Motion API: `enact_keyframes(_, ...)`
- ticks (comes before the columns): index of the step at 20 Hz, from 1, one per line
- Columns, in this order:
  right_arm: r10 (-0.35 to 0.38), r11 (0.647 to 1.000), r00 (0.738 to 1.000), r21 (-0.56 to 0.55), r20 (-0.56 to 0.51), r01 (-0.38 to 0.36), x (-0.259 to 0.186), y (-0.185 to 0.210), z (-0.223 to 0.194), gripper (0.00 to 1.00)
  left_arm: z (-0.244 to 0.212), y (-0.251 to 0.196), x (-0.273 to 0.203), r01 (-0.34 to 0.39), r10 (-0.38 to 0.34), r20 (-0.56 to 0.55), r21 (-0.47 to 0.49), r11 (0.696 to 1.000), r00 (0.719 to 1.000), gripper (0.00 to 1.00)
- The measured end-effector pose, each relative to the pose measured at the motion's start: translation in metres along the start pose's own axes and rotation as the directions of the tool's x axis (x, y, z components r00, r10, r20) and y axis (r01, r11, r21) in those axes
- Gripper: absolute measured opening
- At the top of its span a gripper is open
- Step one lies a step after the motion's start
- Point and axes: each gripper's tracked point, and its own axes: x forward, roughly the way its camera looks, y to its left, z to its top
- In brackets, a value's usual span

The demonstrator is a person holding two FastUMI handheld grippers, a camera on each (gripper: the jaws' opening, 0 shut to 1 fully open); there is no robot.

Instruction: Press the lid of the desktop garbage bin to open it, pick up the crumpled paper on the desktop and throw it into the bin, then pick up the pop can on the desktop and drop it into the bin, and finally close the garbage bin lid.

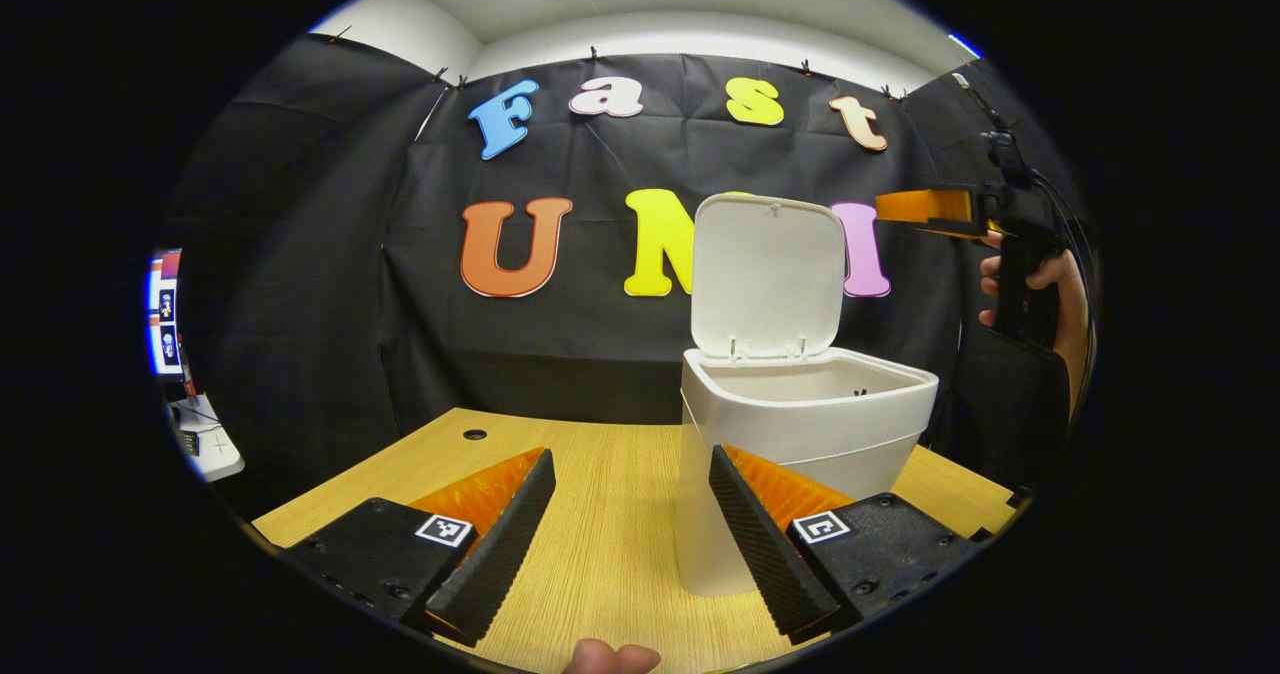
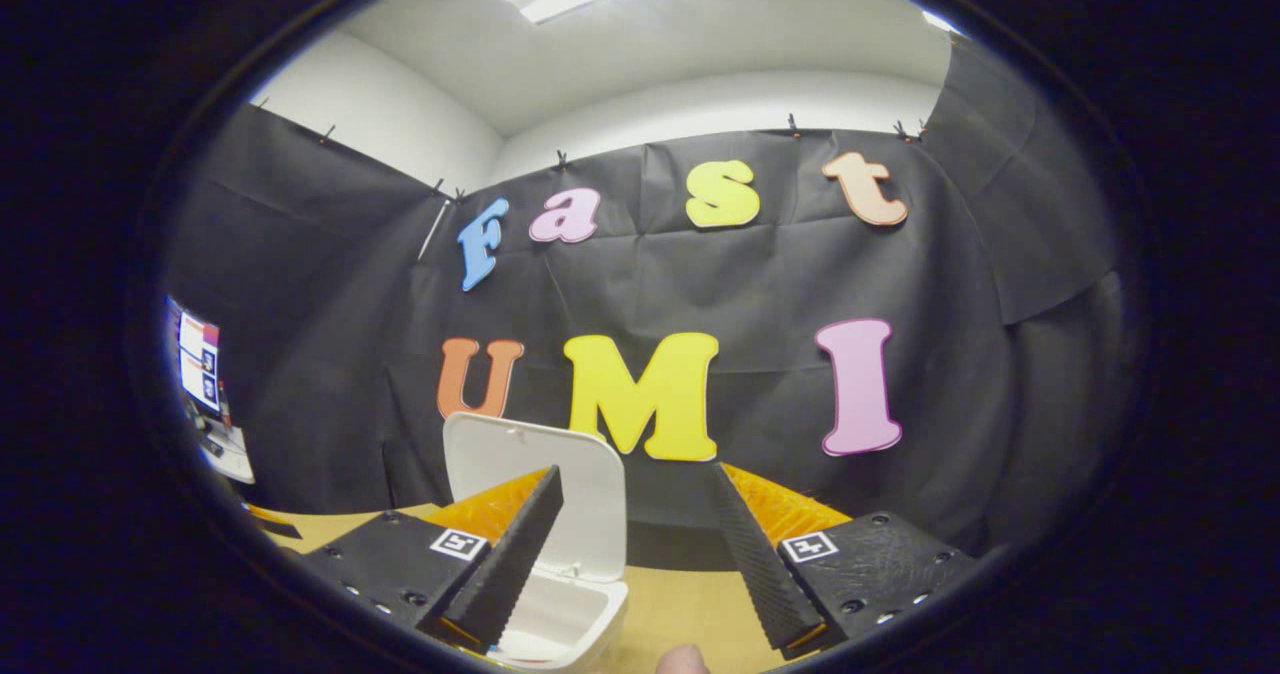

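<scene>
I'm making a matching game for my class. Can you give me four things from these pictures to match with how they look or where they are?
Things:
1. bin lid
2. table
3. left gripper
4. right gripper

Descriptions:
A. light wood with a round hole
B. raised high, looking down at the bin
C. white, standing up open
D. low, open, beside the bin

Pairs: 1-C, 2-A, 3-D, 4-B

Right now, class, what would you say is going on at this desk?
A person holds a gripper in each hand at a wooden desk. The white garbage bin stands with its lid swung up and open. The left gripper sits low before the bin, jaws apart and empty. The right gripper is raised beside the lid, jaws also apart and empty.
</scene>
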Motion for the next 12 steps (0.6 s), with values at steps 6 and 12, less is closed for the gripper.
enact_keyframes(6, -0.002, 0.998, 0.992, 0.068, 0.125, -0.007, 0.049, 0.063, 0.024, 0.90, -0.003, 0.030, -0.007, -0.036, 0.036, 0.006, 0.010, 0.999, 0.999, 1.00)
enact_keyframes(12, -0.062, 0.995, 0.990, 0.090, 0.124, 0.051, 0.090, 0.068, 0.010, 0.90, -0.014, 0.060, -0.001, -0.063, 0.063, -0.017, -0.026, 0.998, 0.998, 1.00)
